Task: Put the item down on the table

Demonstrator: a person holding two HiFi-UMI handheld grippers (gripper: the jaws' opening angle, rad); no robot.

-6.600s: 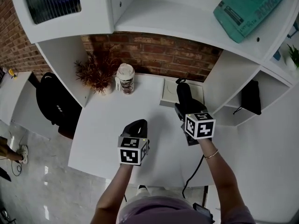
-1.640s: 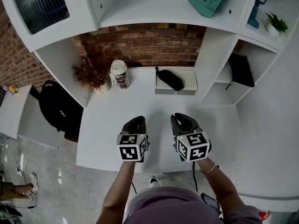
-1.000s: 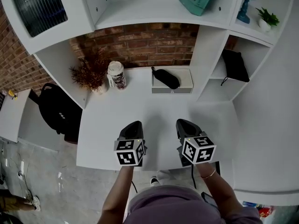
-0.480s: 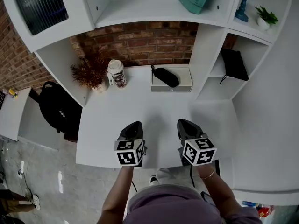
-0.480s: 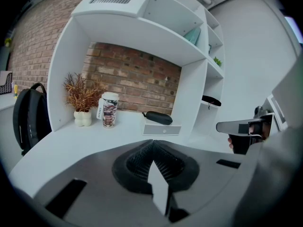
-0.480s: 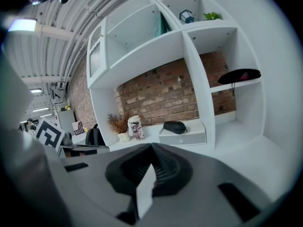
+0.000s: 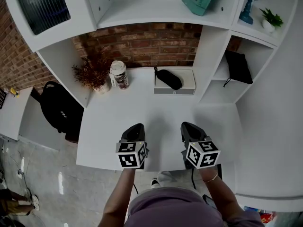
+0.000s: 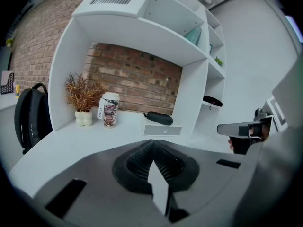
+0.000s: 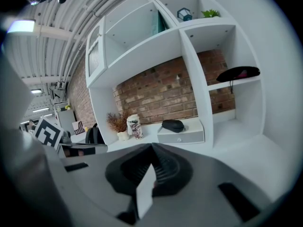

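Fingers [image 8: 165, 163]: found pressed together on left gripper [image 7: 137, 126] and right gripper [image 7: 186, 125] alike, nothing between. Held low over near table [image 7: 118, 122] edge, judged idle. Located black case [image 7: 169, 78] on white box [image 7: 189, 90] at back, well apart — seemingly already put down.

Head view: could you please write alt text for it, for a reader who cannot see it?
A person holds the left gripper and right gripper side by side over the near edge of a white table, both shut and empty. At the back stand a plant, a cup and a case on a box.
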